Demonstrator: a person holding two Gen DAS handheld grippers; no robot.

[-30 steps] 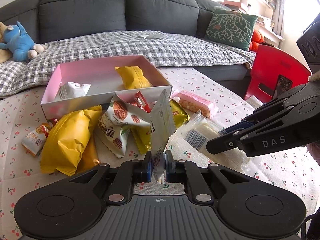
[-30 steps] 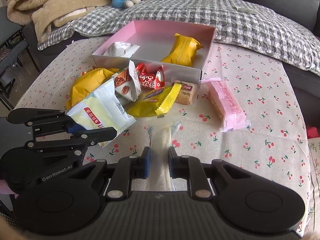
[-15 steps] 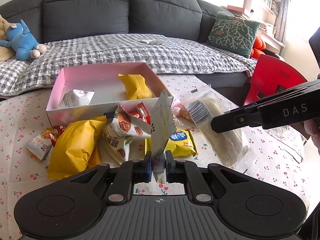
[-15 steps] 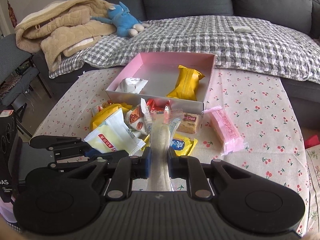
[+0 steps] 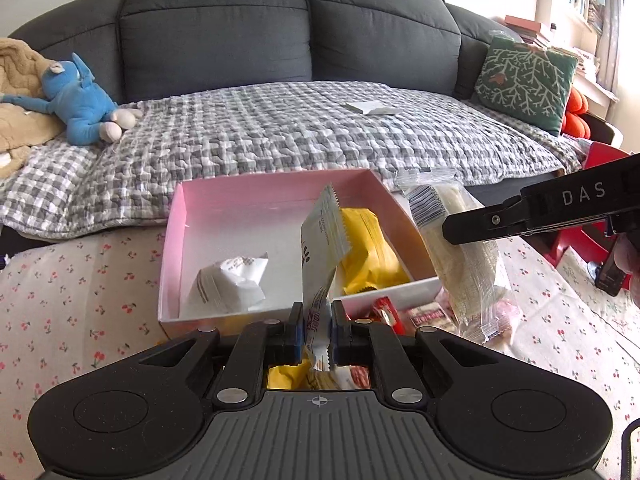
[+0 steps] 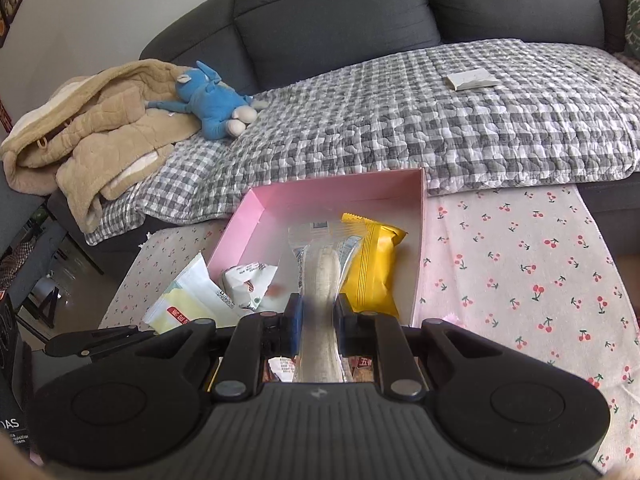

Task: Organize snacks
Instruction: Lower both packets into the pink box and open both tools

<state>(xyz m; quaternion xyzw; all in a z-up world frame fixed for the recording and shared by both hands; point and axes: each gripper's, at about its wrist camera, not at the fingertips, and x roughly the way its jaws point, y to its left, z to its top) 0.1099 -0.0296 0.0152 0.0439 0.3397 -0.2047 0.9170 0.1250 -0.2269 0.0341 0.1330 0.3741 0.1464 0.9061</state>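
Note:
A pink box stands on the cherry-print table, holding a yellow packet and a small white packet. My left gripper is shut on a flat white snack packet and holds it upright above the box's near wall. My right gripper is shut on a clear-wrapped pale cake, held above the box. In the left wrist view that cake hangs over the box's right corner. The left gripper's white packet shows left of the box in the right wrist view.
More snacks lie on the table in front of the box, mostly hidden by the grippers. A grey sofa with a checked blanket is behind the table, with a blue plush toy, a green cushion and a red chair.
Both grippers have risen and moved forward with their packets, from above the snack pile to over the pink box. The box now looks much nearer in both views.

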